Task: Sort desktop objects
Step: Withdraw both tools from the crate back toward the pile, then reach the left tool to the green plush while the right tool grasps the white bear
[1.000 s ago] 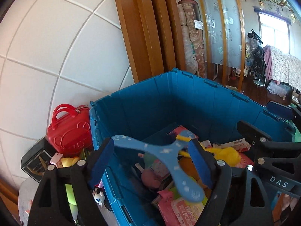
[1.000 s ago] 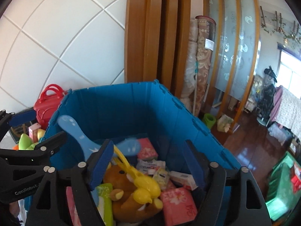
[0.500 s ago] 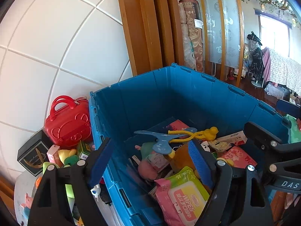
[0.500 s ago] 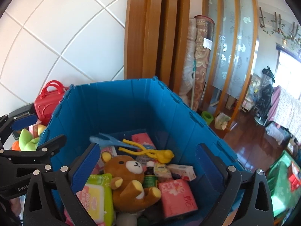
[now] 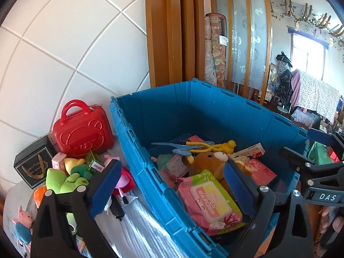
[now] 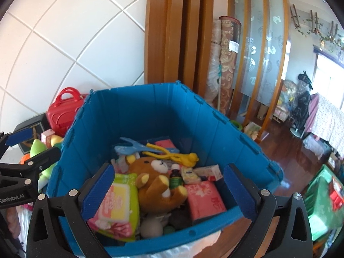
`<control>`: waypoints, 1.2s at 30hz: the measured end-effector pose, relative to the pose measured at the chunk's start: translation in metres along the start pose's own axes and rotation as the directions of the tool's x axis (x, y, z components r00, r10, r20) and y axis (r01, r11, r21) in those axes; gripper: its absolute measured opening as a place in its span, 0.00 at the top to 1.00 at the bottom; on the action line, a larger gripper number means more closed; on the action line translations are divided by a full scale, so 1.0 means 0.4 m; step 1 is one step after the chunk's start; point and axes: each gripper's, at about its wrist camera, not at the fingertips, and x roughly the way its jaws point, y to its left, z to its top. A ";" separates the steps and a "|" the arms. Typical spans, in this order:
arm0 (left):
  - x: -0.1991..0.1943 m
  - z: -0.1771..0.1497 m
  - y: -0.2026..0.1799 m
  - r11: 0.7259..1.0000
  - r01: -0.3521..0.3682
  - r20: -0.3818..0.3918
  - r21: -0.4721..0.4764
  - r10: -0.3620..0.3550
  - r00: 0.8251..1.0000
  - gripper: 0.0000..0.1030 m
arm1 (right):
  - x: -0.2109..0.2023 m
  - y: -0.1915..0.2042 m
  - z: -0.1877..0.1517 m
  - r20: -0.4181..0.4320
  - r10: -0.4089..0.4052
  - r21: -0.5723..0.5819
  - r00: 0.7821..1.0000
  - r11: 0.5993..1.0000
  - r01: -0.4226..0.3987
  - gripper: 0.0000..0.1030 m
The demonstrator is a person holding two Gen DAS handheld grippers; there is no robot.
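You are in a home, probably a living room: rolled rugs [image 6: 225, 64] far right, laundry rack [image 5: 311, 94], toys beside a blue crate [image 5: 215, 111].

The right gripper [image 6: 167, 191] hangs over a blue crate [image 6: 221, 133] with its jaws wide apart and nothing between them. In the crate a brown teddy bear [image 6: 157, 180] lies between a pack of wipes [image 6: 116, 204] and a pink packet [image 6: 204, 197]. Blue tongs [image 6: 131, 147] and yellow tongs [image 6: 172, 153] rest behind it. A red case [image 6: 62, 109] stands left of the crate, by the tiled wall [image 6: 75, 38].
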 end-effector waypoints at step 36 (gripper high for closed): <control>-0.104 -0.725 0.811 0.757 -0.534 -0.493 -0.378 0.323 0.808 0.03 | 0.236 0.844 -0.297 -0.392 0.399 -0.243 0.829 0.824 -0.512 0.00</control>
